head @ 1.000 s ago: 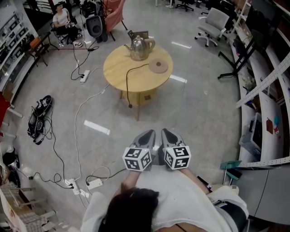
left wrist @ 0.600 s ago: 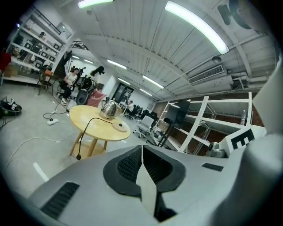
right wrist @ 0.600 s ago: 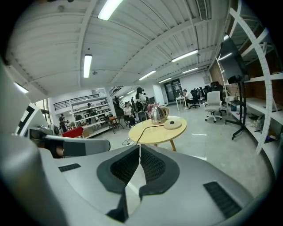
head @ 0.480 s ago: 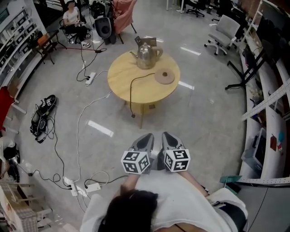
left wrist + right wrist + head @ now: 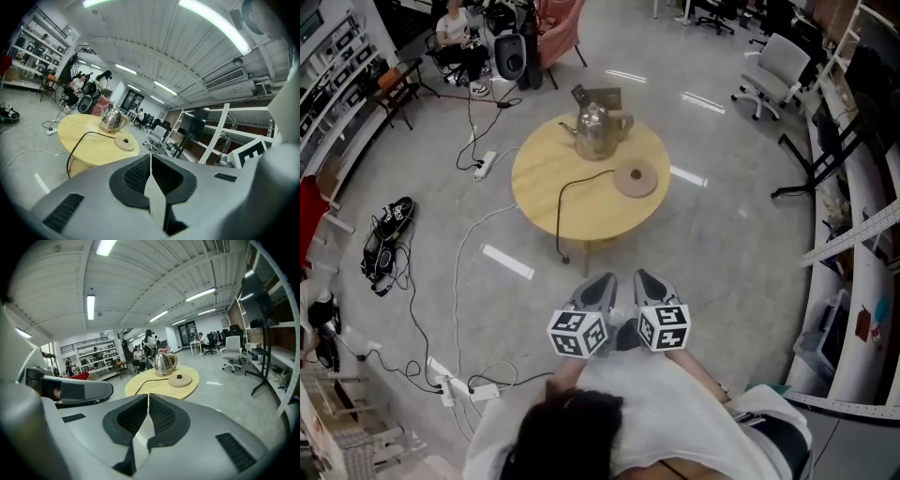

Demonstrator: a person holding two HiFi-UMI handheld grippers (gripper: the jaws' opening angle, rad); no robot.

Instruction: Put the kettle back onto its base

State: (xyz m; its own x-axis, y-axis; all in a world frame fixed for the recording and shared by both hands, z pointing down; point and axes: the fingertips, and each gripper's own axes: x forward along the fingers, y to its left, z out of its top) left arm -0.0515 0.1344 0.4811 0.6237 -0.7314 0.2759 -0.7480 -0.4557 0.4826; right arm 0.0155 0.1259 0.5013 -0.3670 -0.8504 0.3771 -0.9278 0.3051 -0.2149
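**A:** Low in the head view, the left gripper (image 5: pixel 602 281) and the right gripper (image 5: pixel 645 279) sit side by side in front of the person, well apart from the bench (image 5: pixel 546 178).

**B:** And the jaws?

**A:** Pressed together on both. Each gripper view shows the ribbed pads meeting along one line, with nothing between them.

**B:** Where's the kettle?

**A:** The steel kettle (image 5: pixel 596 131) stands upright near the far edge of the round wooden bench. In the head view its spout points left and its handle right. It's off its base (image 5: pixel 636 180), a round disc lying near it, closer to the person and a little to the right, not touching.

**B:** Anything else on there?

**A:** A black cord (image 5: pixel 565 202) runs from the base across the bench and drops over the near edge. A grey office chair (image 5: pixel 769 64) stands on the floor beyond, to the right.
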